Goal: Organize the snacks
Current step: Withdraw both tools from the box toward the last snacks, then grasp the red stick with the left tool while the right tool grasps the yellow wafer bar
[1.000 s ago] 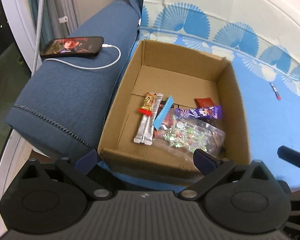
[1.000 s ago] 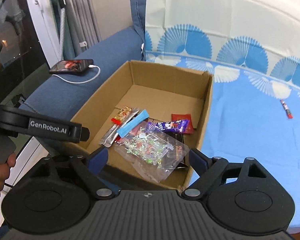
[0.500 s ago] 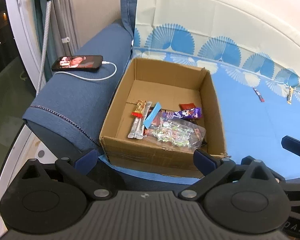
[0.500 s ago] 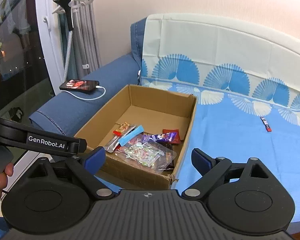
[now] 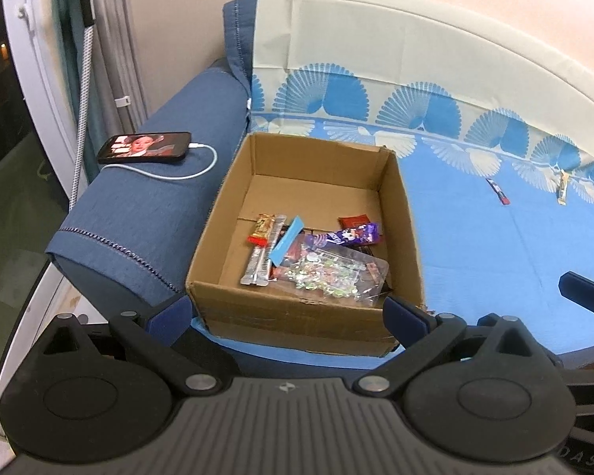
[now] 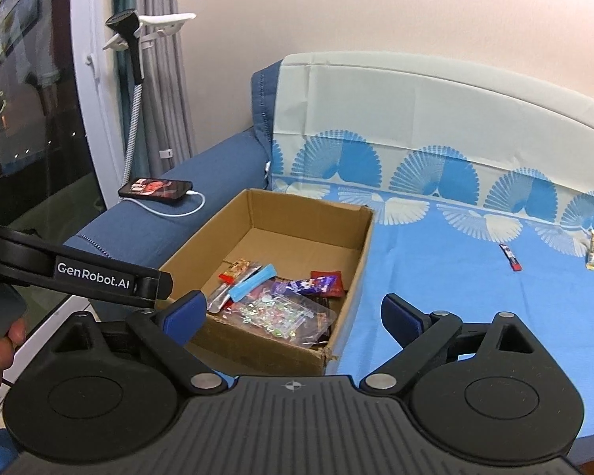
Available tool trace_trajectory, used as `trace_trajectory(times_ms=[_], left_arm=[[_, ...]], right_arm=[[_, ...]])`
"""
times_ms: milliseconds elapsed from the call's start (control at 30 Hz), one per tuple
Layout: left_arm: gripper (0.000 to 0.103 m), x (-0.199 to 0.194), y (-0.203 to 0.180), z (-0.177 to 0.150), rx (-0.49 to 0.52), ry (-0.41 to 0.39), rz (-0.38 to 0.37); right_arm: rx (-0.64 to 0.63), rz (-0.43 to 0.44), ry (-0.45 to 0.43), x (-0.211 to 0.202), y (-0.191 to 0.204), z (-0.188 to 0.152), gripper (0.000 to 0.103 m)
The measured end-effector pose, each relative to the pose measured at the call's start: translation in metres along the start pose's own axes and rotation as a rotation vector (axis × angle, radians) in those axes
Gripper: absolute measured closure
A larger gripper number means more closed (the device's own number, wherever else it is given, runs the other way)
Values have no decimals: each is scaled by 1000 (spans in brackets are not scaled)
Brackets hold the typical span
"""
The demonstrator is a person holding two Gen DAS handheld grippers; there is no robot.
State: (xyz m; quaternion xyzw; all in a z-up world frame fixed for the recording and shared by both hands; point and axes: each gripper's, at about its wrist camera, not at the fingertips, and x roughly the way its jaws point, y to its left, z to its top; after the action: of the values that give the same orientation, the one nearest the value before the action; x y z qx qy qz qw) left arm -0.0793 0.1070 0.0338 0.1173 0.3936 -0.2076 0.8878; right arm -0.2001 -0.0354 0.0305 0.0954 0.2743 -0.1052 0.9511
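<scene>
Tongs both empty w/ fingers wide apart: left tongs (image 5: 287,310) hang just short of the cardboard box (image 5: 320,182), near wall between the blue pads; right tongs (image 6: 287,314) sit off the box's near right corner, half over box, half over the blue sofa cover (image 6: 455,297). Prob. backed off like this to get the whole seat in view before the next pick.

Box is parked vs the sofa armrest (image 5: 146,213), open top up, so snacks drop straight in. Inside, near the front wall: clear candy bag (image 5: 332,273) lying flat, purple packet (image 5: 354,235) beyond it, red-gold bars (image 5: 263,249) to the left w/ long axis running away from the left tongs.

Still loose, far ahead and right of the right tongs: red-blue stick (image 6: 510,257), long axis pointing away and slightly left, and a gold bar (image 6: 593,251) beyond it, near upright in view, i.e. pointing at the backrest. Both well apart from the box. Judging by that, job is mostly done; two left.

Phone (image 5: 146,147) charging on the armrest, not a snack.
</scene>
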Motion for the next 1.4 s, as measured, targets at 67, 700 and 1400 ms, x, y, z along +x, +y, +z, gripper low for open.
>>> trace_trajectory(times_ms=[67,700,1400], left_arm=[[0,3,-9,4,15,9,-5],[0,120,-208,116,166,182,-193],[0,485,-514,200,313,306,-307]], right_arm=[[22,-12,-2,-1,-9,-2,7],[340,-435,-56,7,-272,-12,3],[474,-687,29,322,-683,-4,1]])
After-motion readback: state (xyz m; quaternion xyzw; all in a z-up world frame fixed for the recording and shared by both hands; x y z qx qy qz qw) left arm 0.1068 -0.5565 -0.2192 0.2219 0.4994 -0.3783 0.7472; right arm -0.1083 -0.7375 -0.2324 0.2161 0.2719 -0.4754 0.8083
